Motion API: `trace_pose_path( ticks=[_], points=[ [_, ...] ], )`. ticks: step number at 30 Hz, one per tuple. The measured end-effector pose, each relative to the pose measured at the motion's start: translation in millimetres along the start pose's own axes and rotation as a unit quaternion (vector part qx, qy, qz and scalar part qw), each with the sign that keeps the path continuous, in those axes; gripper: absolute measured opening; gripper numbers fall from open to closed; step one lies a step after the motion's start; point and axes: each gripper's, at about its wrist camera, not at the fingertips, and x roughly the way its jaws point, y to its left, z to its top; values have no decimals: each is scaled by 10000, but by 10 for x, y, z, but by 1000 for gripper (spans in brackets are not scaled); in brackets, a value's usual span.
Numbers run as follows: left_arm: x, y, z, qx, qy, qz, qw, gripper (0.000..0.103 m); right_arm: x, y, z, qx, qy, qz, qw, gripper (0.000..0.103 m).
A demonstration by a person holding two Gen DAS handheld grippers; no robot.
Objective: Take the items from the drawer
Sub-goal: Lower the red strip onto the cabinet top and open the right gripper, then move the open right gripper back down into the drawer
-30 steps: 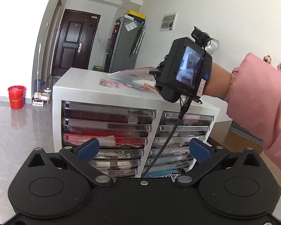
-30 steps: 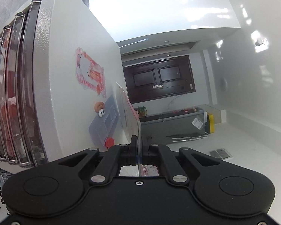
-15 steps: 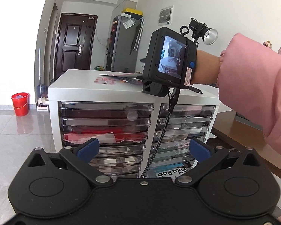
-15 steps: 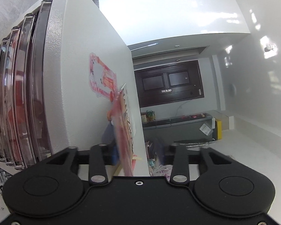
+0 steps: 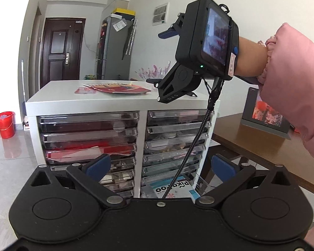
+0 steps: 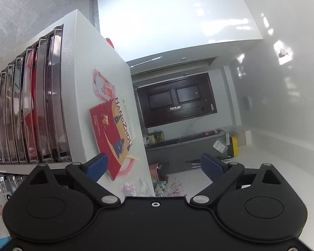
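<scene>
Inside third drawer point(image 5: 90, 149), red paper point(image 5: 81, 149).

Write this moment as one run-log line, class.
left gripper: open, empty | right gripper: open, empty | red booklet: lying on cabinet top | bottom right drawer: open

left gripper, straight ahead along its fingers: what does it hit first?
Probably the drawer cabinet. The left gripper, open and empty, points at its stacked clear drawer fronts. The right gripper's cable hangs across the line and might be met sooner; depth is unclear.
</scene>
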Motion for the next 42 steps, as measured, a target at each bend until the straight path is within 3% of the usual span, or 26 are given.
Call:
trace_pose_path(
  ticks=[6, 11, 18, 24, 31, 39, 42],
  points=[
    [109, -233, -137, 297, 266, -520, 9979, 103, -434, -20, -479, 559, 304, 40, 9980, 100],
    [309, -422, -326, 425, 691, -757, 9938, 103, -759, 224, -969, 1232, 682, 249, 9897, 101],
    [579, -647, -643, 544, 1415, -852, 9848, 103, -882, 808, -1518, 2137, 1405, 1119, 9602, 101],
    [609, -645, -699, 649, 1560, -728, 9829, 103, -807, 1477, -1778, 2506, 1835, 1751, 9343, 100],
    [552, -553, -618, 569, 1425, -626, 9862, 103, -697, 2045, -1954, 2333, 2423, 2561, 9063, 99],
    [549, -534, -592, 539, 1385, -641, 9868, 103, -597, 2216, -1791, 1877, 2291, 3266, 8976, 90],
    [529, -497, -569, 430, 1290, -620, 9888, 103, -555, 2291, -1714, 1706, 2249, 3576, 8902, 82]
  ],
)
